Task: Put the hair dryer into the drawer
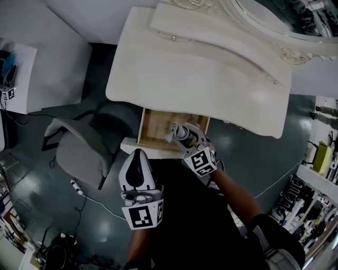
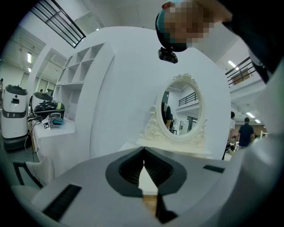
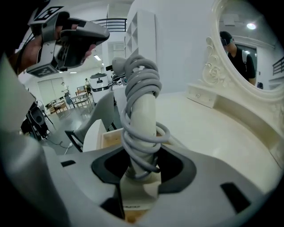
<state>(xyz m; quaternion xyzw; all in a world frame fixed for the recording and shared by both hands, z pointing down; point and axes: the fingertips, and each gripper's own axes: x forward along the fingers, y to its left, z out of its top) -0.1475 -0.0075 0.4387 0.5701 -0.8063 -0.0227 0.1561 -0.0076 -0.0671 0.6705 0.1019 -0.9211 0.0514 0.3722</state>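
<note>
We hold the dryer point(image 1: 177, 132) in the right gripper point(image 1: 185, 140), whose jaws clamp its pale body low down and so stand fairly wide around it. In the right gripper view the dryer sticks out ahead of the jaws, with a grey cord point(image 3: 133, 91) wound around it in several loops, the lowest of them lying just at the pads. Seen from the head view, the dryer sits over the right part of the open drawer point(image 1: 154, 126), which is pulled out toward us from the near edge of the cream table point(image 1: 200, 79). The drawer's bare wooden floor shows to the left of the dryer. We cannot tell whether the dryer touches the floor or hangs just above it. The left gripper point(image 1: 138, 154) is nearer to us and to the left, just short of the drawer's white front and apart from the dryer. Its jaws meet at the tips with nothing between them. A mirror point(image 1: 274, 16) in an ornate frame stands at the far right of the table. A grey chair point(image 1: 84, 150) stands on the dark floor left of the drawer.
</note>
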